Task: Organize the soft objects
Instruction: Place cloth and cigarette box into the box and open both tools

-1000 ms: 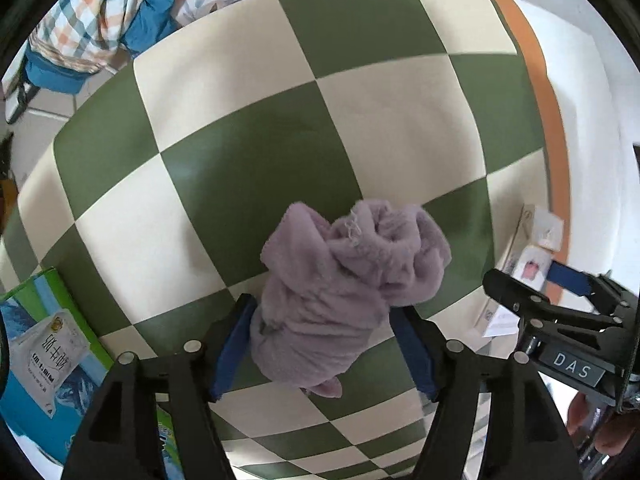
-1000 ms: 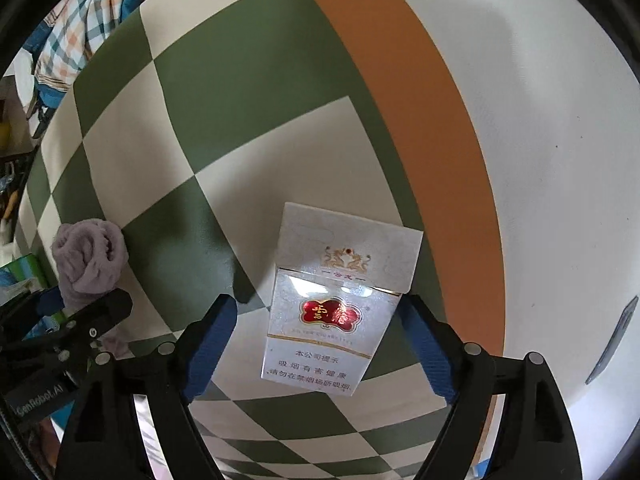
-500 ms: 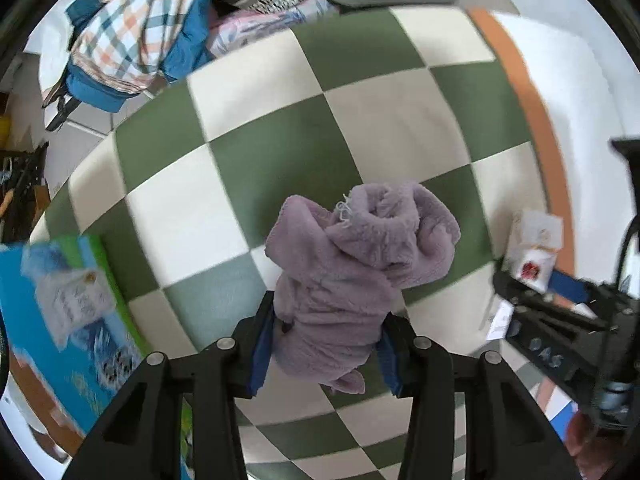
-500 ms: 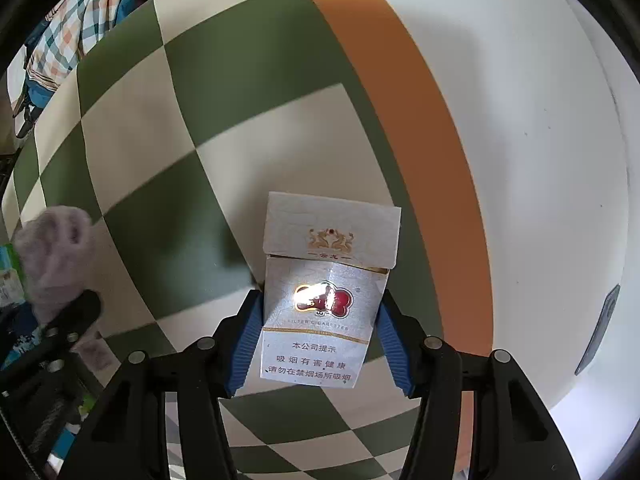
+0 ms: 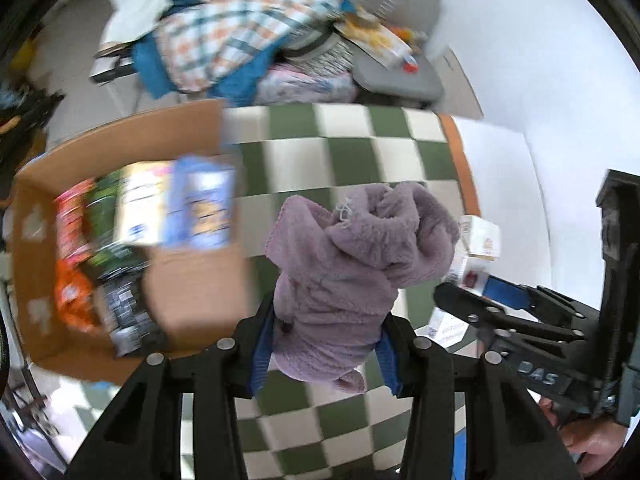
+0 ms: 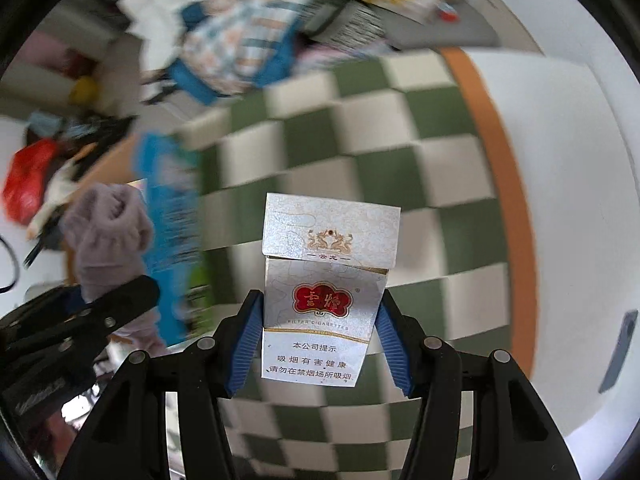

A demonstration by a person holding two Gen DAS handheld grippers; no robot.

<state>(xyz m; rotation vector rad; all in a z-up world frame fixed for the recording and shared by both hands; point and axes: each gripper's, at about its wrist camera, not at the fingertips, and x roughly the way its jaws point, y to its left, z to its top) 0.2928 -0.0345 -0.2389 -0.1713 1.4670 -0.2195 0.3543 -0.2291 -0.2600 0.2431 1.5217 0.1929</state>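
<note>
Left tool (image 5: 324, 344) grips a purple fleece cloth (image 5: 356, 276); right tool (image 6: 318, 340) clamps a cigarette pack (image 6: 324, 292), both held aloft.

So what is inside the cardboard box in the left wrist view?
The cardboard box holds blurred packets standing side by side: a blue and white one, a pale one, green, red and orange ones. Bare cardboard shows beside them. Anything beneath the packets is covered.

"FILTER CIGARETTES" is printed on the cigarette pack (image 6: 326, 304) under a red emblem with two gold characters; below that line, "本公司提示" and "吸烟有害健康 请勿在禁烟场所吸烟" are printed. "DAS" is lettered on the right tongs (image 5: 536, 376) in the left wrist view. Labels in the cardboard box (image 5: 192, 284) are blurred beyond reading
</note>
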